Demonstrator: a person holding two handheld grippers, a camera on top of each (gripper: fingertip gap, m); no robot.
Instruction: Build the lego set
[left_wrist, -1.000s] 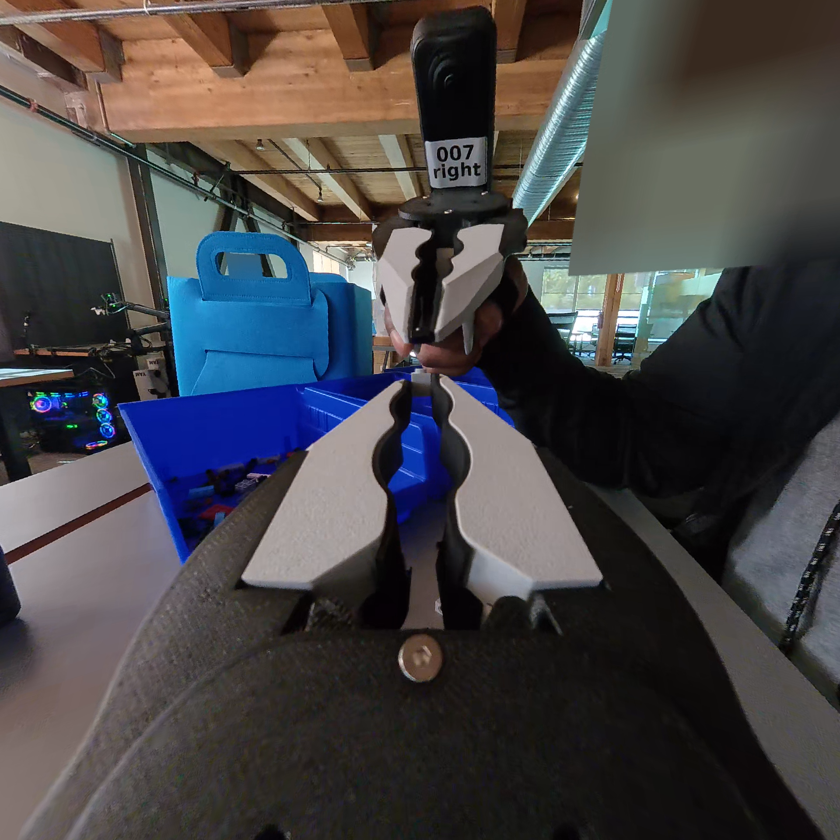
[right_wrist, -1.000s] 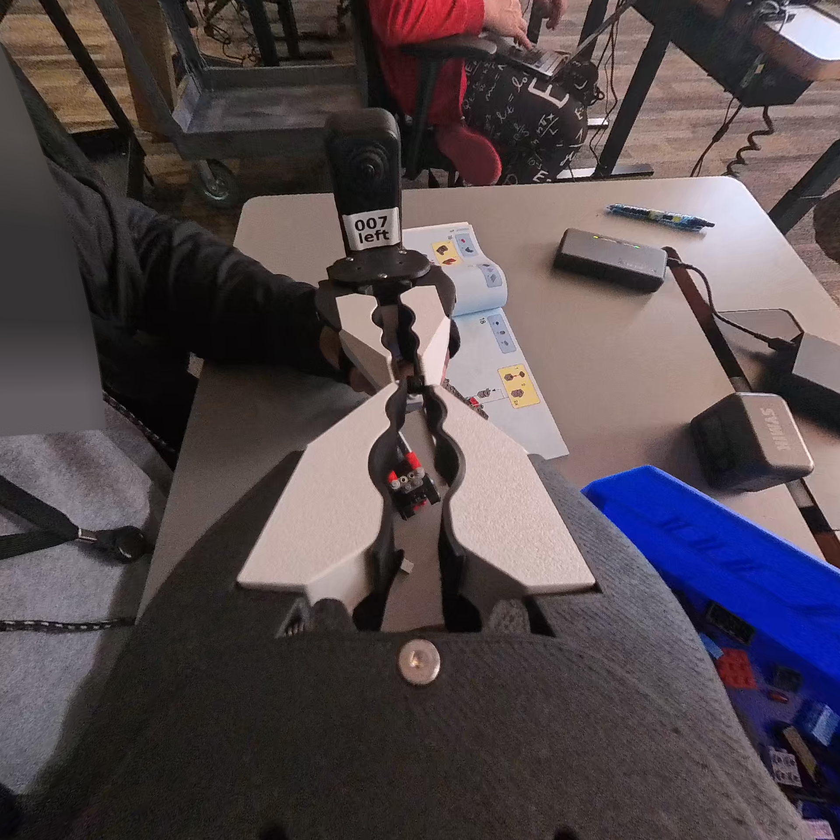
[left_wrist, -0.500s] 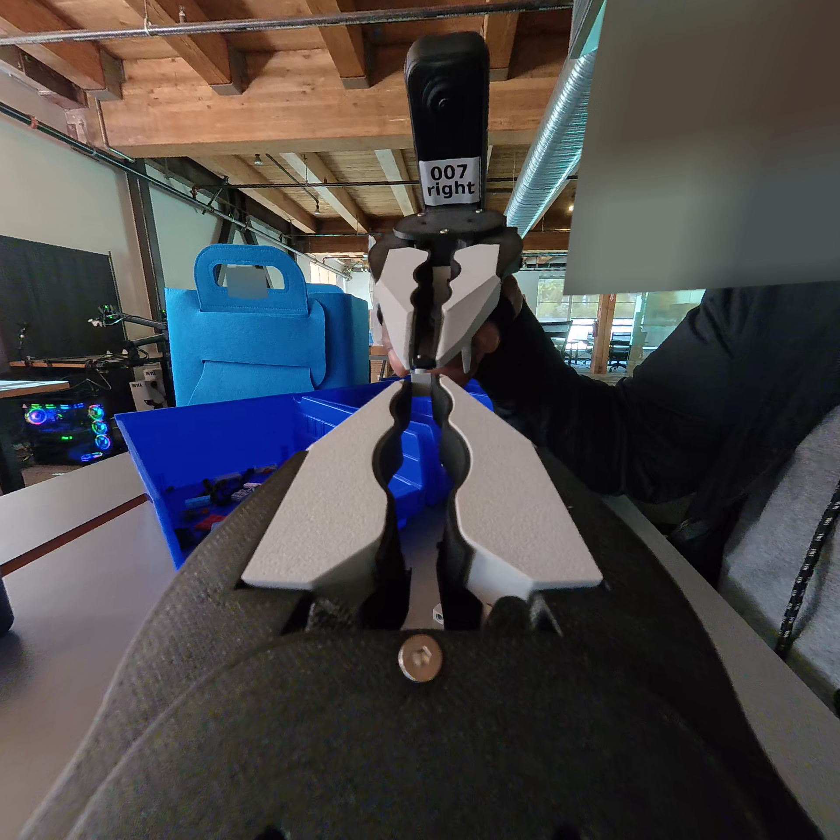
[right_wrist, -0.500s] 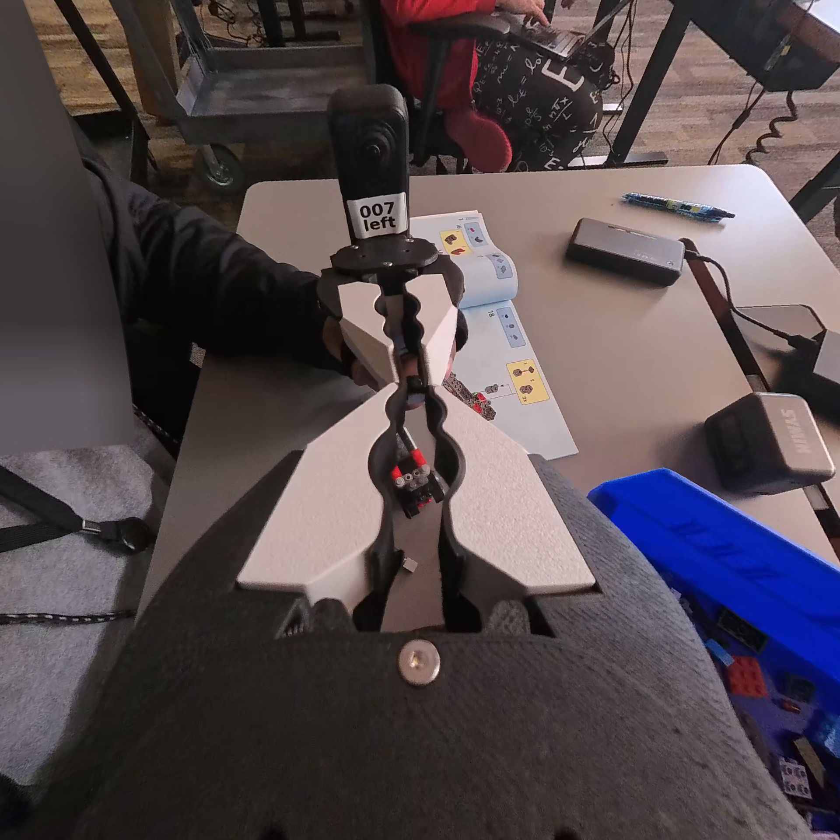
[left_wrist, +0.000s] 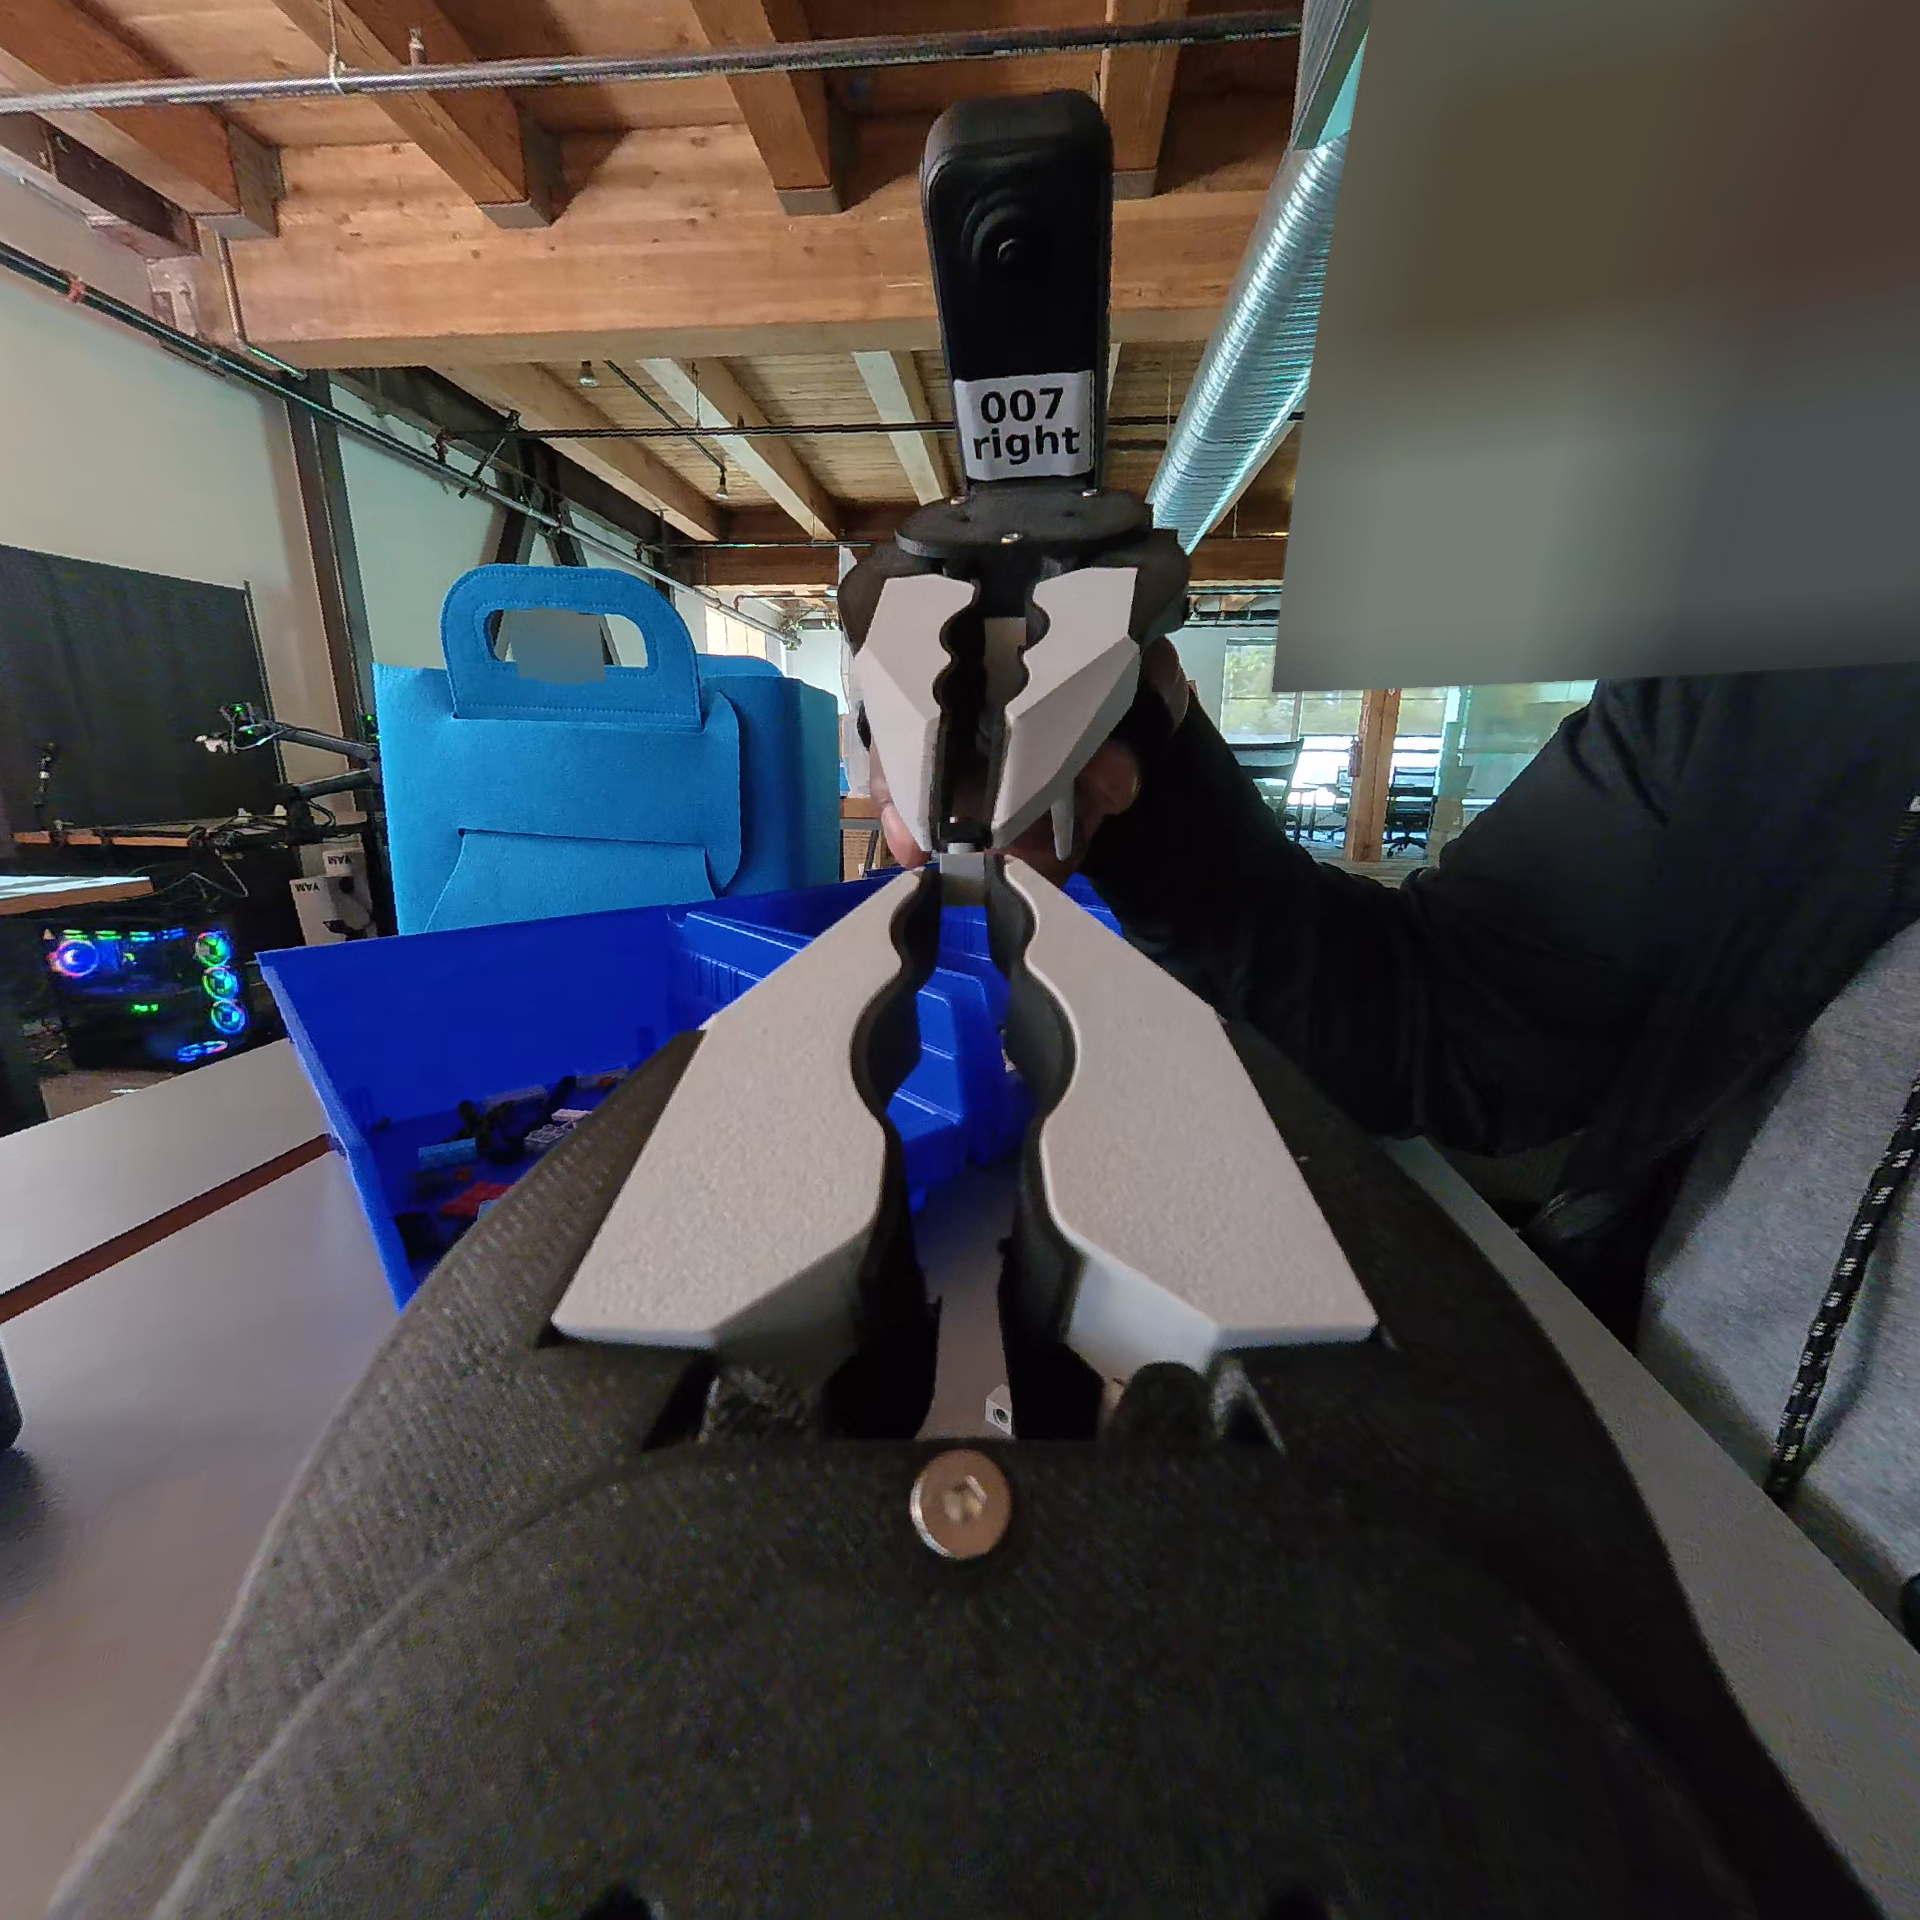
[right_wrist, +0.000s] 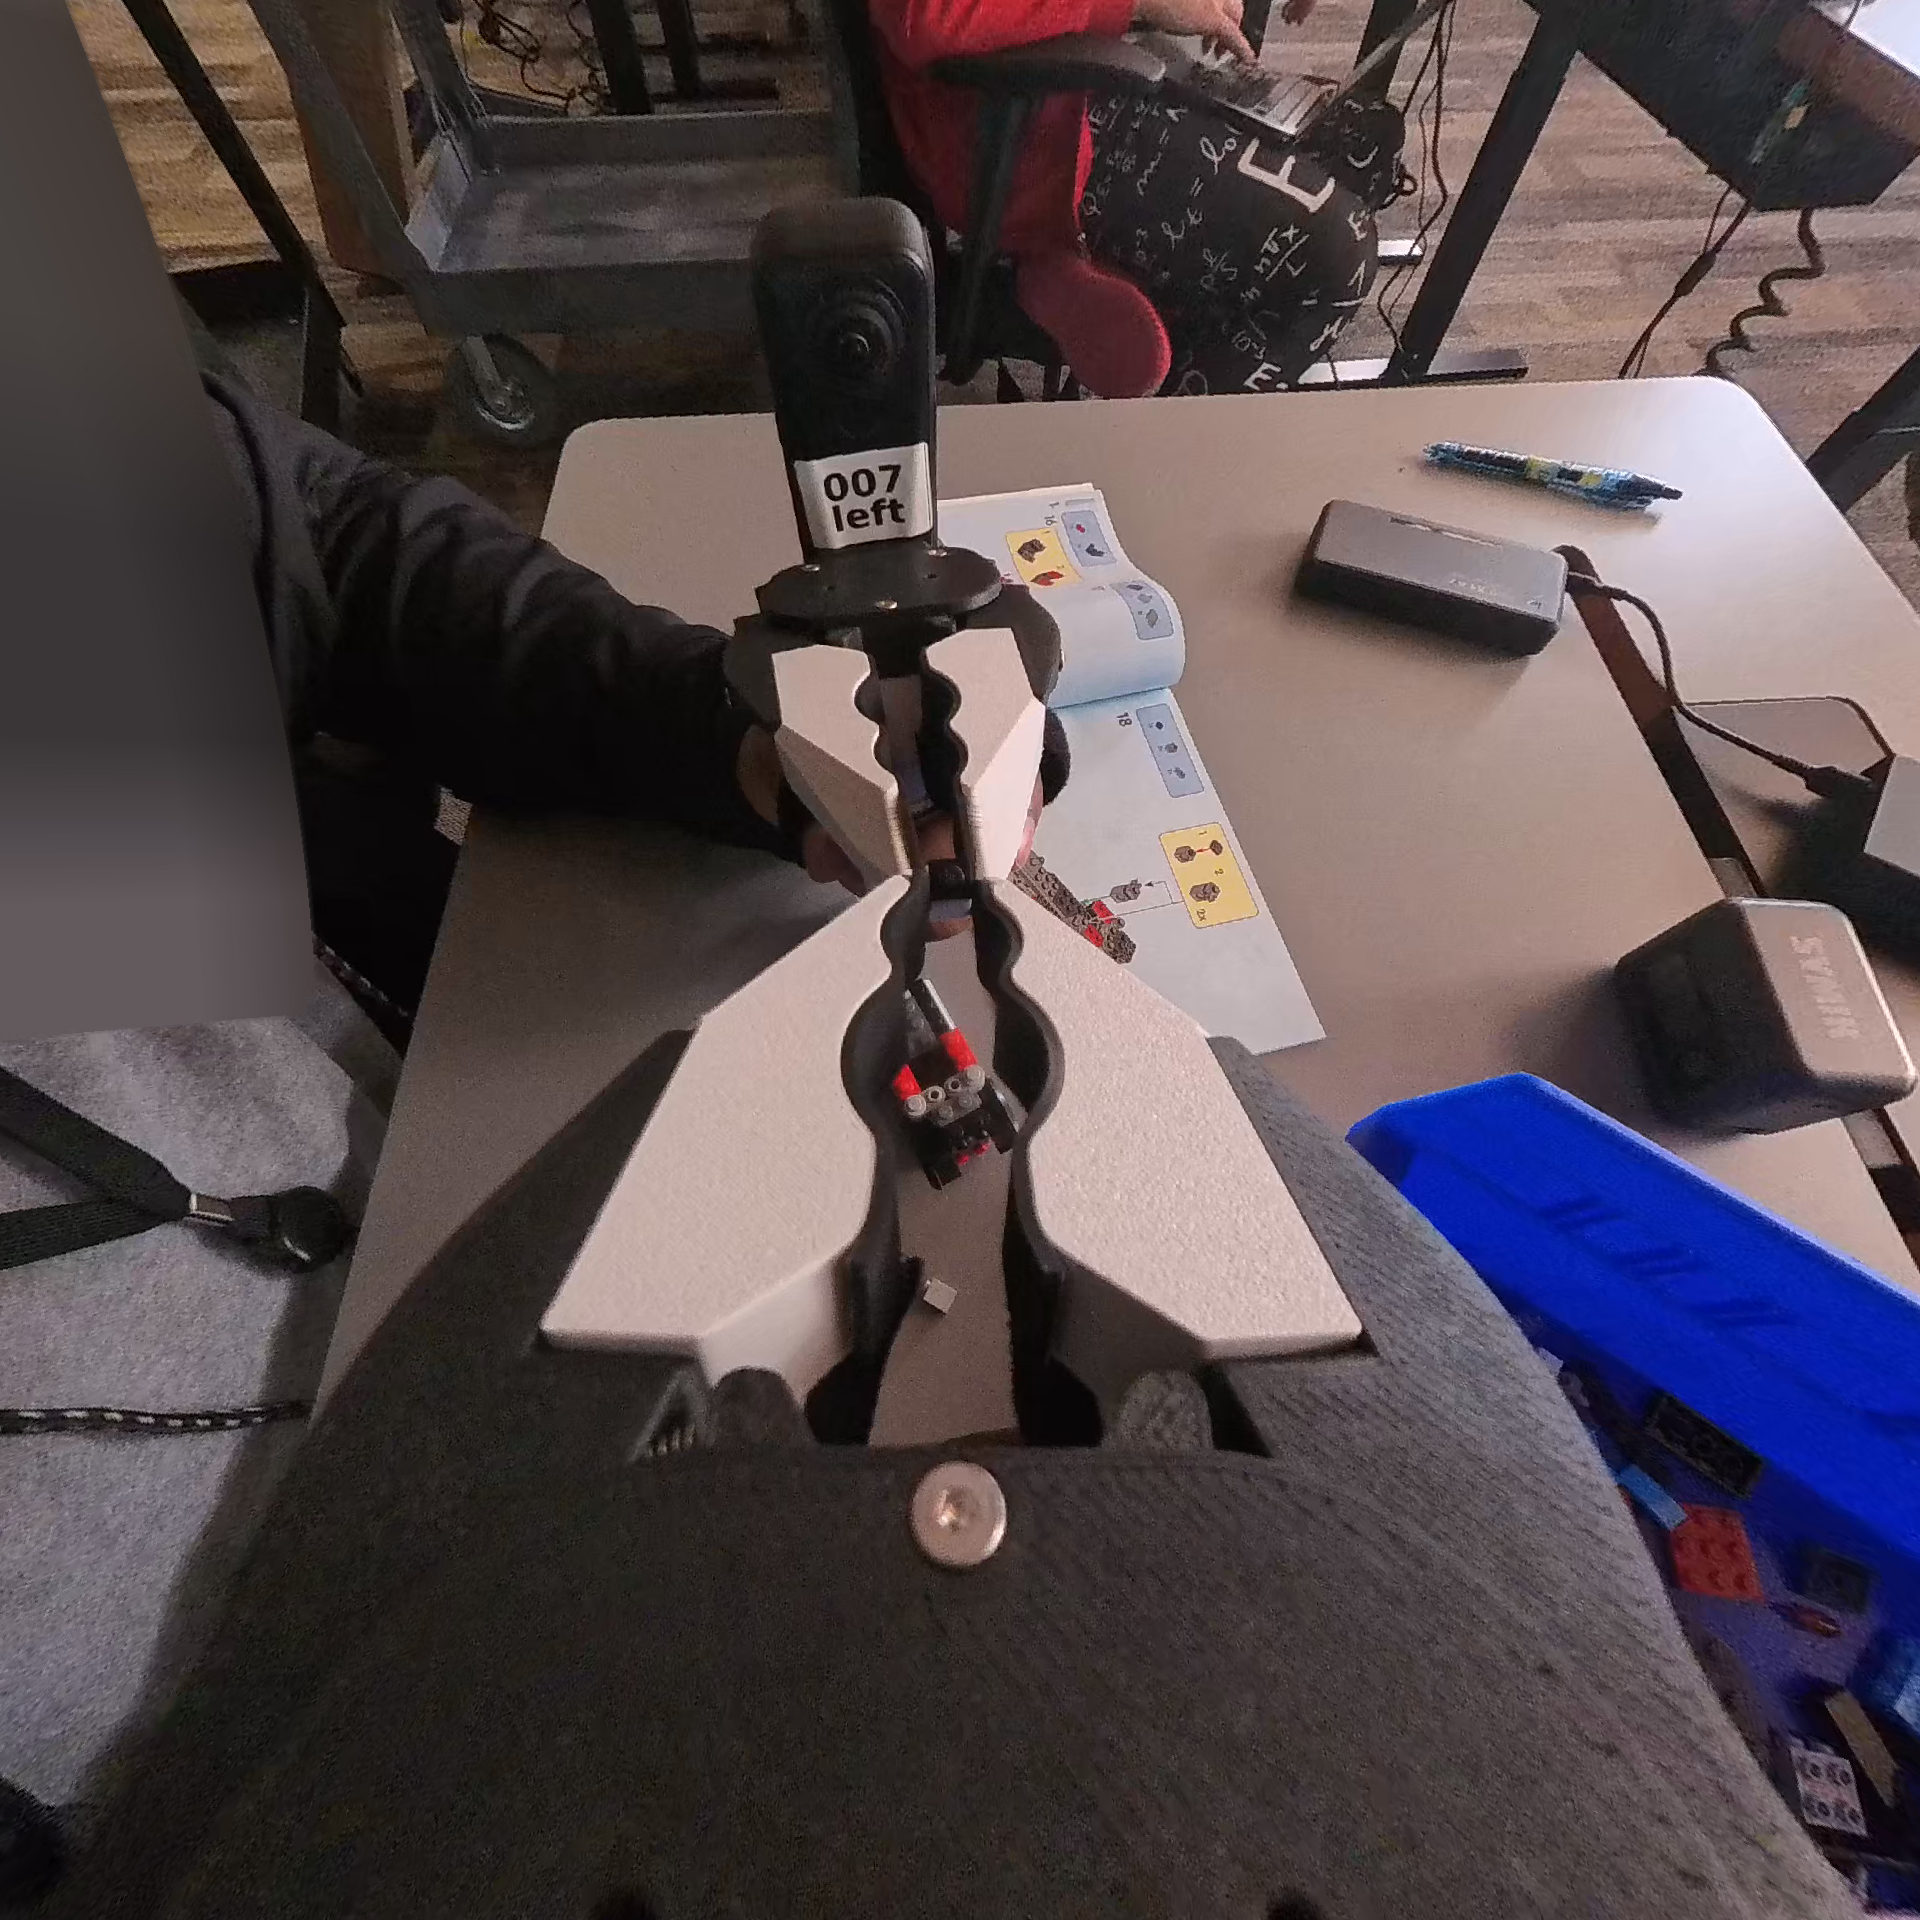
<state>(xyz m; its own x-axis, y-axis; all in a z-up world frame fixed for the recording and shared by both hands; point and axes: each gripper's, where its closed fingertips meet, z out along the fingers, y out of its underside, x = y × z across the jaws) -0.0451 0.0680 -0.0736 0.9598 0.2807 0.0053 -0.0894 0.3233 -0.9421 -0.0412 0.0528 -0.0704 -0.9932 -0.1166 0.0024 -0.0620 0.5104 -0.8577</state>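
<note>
My left gripper (left_wrist: 961, 875) is shut on a small light grey lego piece (left_wrist: 961, 867). My right gripper (right_wrist: 940, 896) faces it tip to tip and is shut on a small black lego piece (right_wrist: 948, 878); it also shows in the left wrist view (left_wrist: 961, 831). The two pieces touch in the air above the table. The left gripper also shows in the right wrist view (right_wrist: 933, 847). A black, red and grey lego model (right_wrist: 945, 1101) lies on the table below, seen through the gap between my right fingers. Another built part (right_wrist: 1070, 914) lies on the instruction booklet (right_wrist: 1174, 790).
A blue bin (right_wrist: 1662, 1247) of loose bricks stands at the right, also in the left wrist view (left_wrist: 468, 997). On the grey table (right_wrist: 1403, 831) are a flat black box (right_wrist: 1434, 592), a dark cube (right_wrist: 1766, 1018) and a pen (right_wrist: 1548, 483). A blue felt bag (left_wrist: 582, 769) stands behind the bin. My left and right fingertips are right by each other. Both grippers' tips are roughly 30 cm from the dark cube (right_wrist: 1766, 1018).
The two grippers have closed the small gap between their tips, and the held pieces now meet. Both have drifted slightly together; the model on the table has not moved.
</note>
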